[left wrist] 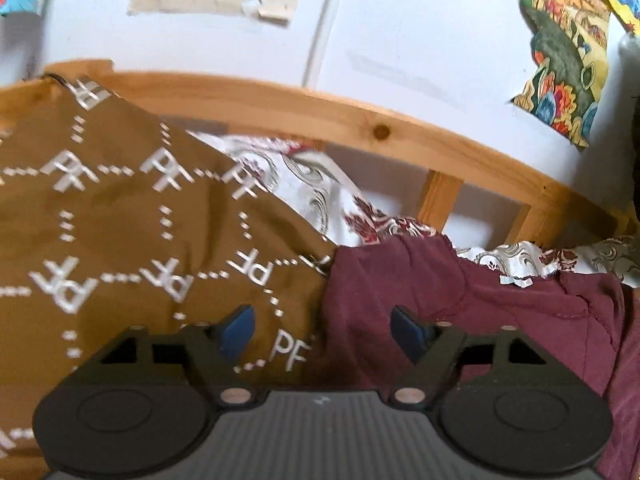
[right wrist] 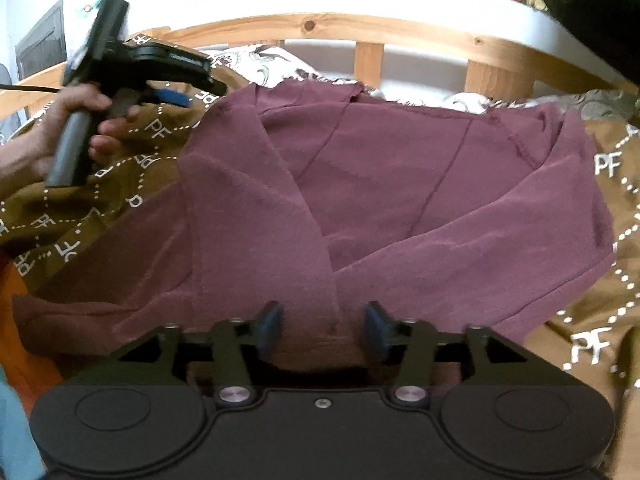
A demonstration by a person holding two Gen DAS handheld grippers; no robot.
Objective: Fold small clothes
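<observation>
Two tools were in play over the bed. The left tool had its blue pads spread wide with nothing between them, hanging above the seam where the brown patterned cover met the maroon garment. It pointed gently downward toward the far wooden bed rail, pads clear of the cloth.

From the right wrist view, the left hand wrapped around that tool's dark handle at the far left, fingers curled on the grip, the tool body tilted and lifted off the cover, a cable trailing off to the left.

The right tool angled more steeply down at the near edge of the maroon garment. Its pads stood part open, a narrower gap than the left's, with a fold of maroon cloth lying in the gap; the pads did not press on it.

The garment lay spread across the middle of the bed on the brown cover, one long panel folded diagonally from the far left down to the near edge. A white floral sheet showed beyond it, under the rail. Colourful pictures hung on the white wall behind.
</observation>
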